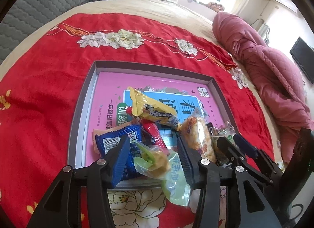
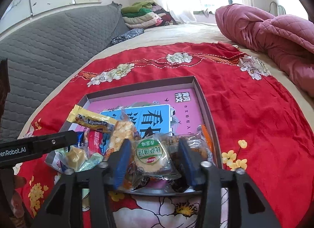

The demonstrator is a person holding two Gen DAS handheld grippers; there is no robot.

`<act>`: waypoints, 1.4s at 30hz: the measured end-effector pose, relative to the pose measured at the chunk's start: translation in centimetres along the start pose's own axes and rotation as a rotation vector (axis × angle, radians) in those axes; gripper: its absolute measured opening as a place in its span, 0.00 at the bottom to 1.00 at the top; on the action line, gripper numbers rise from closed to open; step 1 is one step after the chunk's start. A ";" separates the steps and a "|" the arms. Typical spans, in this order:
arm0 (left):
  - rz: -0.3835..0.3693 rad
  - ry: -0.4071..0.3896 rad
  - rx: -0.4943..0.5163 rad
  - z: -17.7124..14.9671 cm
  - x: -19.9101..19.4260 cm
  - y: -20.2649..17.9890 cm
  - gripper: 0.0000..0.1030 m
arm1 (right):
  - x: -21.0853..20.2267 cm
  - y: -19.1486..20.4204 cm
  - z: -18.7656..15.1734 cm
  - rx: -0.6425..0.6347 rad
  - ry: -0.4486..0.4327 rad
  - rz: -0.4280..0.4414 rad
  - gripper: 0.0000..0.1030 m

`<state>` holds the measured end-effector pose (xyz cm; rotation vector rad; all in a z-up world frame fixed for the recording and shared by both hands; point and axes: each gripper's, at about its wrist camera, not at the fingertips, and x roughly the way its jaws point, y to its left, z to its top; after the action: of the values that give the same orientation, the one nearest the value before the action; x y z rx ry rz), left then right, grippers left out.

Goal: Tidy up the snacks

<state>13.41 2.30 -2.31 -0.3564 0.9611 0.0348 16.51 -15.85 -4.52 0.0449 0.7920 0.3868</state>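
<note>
A shallow grey box (image 1: pixel 82 110) (image 2: pixel 206 106) with a pink printed bottom lies on the red cloth and holds several snack packs at its near end. My left gripper (image 1: pixel 153 155) is open, its fingers either side of a light green pastry pack (image 1: pixel 157 161) that hangs over the box's near rim. Behind it lie a blue pack (image 1: pixel 117 139), a red pack (image 1: pixel 153 131), a yellow Alpenliebe stick (image 1: pixel 153 108) (image 2: pixel 92 122) and a rice cracker pack (image 1: pixel 198 135). My right gripper (image 2: pixel 153 159) is open around a clear biscuit pack with a green round label (image 2: pixel 151 155).
The red flowered cloth (image 1: pixel 39 90) (image 2: pixel 265 120) covers a beige bed. A rolled pink quilt (image 1: pixel 265 61) (image 2: pixel 274 37) lies at the right. A grey padded headboard (image 2: pixel 49 41) and folded clothes (image 2: pixel 141 16) stand at the back left. The left gripper's arm (image 2: pixel 39 145) crosses the right view's left side.
</note>
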 end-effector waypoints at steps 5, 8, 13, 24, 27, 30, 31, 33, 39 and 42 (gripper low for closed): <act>-0.002 -0.009 0.018 -0.2 -1.0 -0.2 0.61 | -1.2 -0.4 0.1 0.018 -0.022 0.004 0.53; 0.004 -0.007 0.029 -0.8 -1.7 -0.2 0.66 | -2.2 -0.3 -0.1 0.021 -0.020 0.016 0.54; 0.019 0.013 0.049 -2.2 -2.6 -0.1 0.69 | -3.8 0.1 -0.9 -0.003 -0.010 0.025 0.66; 0.067 0.082 0.075 -7.0 -3.7 0.0 0.75 | -6.4 1.0 -3.6 0.004 0.046 -0.028 0.81; 0.087 0.089 0.081 -8.1 -4.0 -0.2 0.75 | -6.9 1.6 -4.4 -0.007 0.066 -0.034 0.82; 0.109 0.083 0.089 -8.8 -4.6 -0.2 0.75 | -7.3 2.2 -5.0 -0.018 0.075 -0.060 0.86; 0.112 0.082 0.090 -8.9 -4.7 -0.2 0.75 | -7.5 2.3 -5.2 -0.020 0.077 -0.070 0.86; 0.119 0.088 0.090 -9.2 -4.8 0.0 0.75 | -7.8 2.4 -5.6 -0.015 0.084 -0.086 0.86; 0.127 0.108 0.100 -10.1 -5.1 0.1 0.75 | -8.5 3.0 -6.3 -0.016 0.097 -0.117 0.87; 0.124 0.104 0.106 -10.3 -5.5 -0.1 0.75 | -9.0 3.2 -6.4 -0.015 0.087 -0.125 0.87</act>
<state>2.08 -0.26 -3.18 -0.2019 1.0828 0.0781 5.27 -16.71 -2.32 -0.0360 0.8732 0.2779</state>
